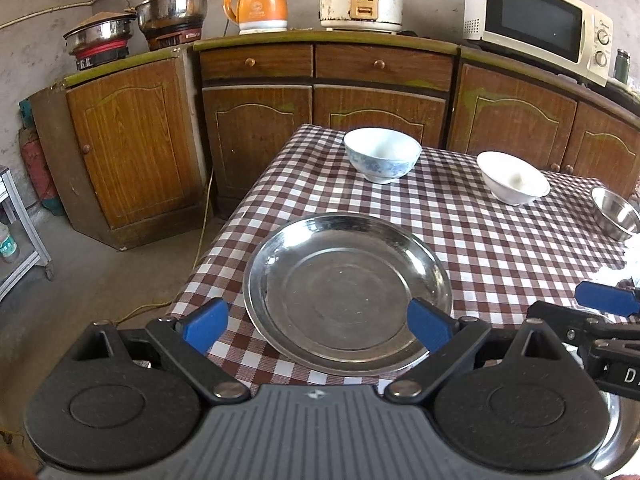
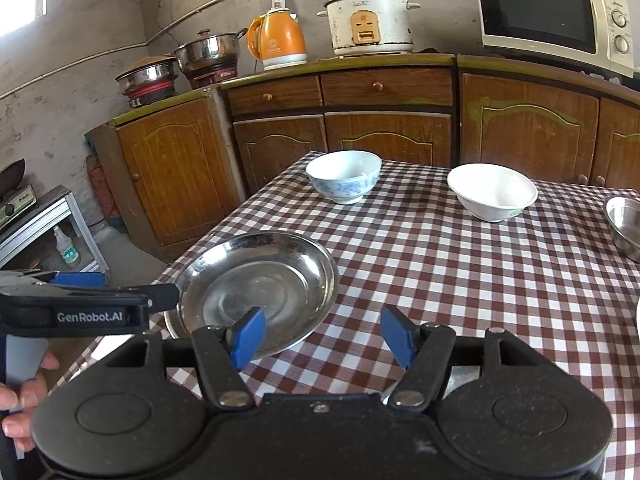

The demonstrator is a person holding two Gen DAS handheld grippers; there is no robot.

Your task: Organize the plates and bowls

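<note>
My left gripper hangs with its jaws released and spread wide over the near part of the steel plate, the blue pads clear of its rim on both sides. My right gripper also has its jaws released, with nothing between them; its left pad overlaps the plate's near edge in the picture, but I cannot tell whether it touches.

The plate lies flat near the front left corner of the checked counter. Farther back stand a blue-patterned bowl and a plain white bowl, well apart, and a steel bowl at the right edge.

Only the right wrist view shows the hand on the left gripper's handle, a low shelf with a bottle, and green marks low on the white bowl's side. Only the left wrist view shows steel below my right gripper's body at the lower right.
</note>
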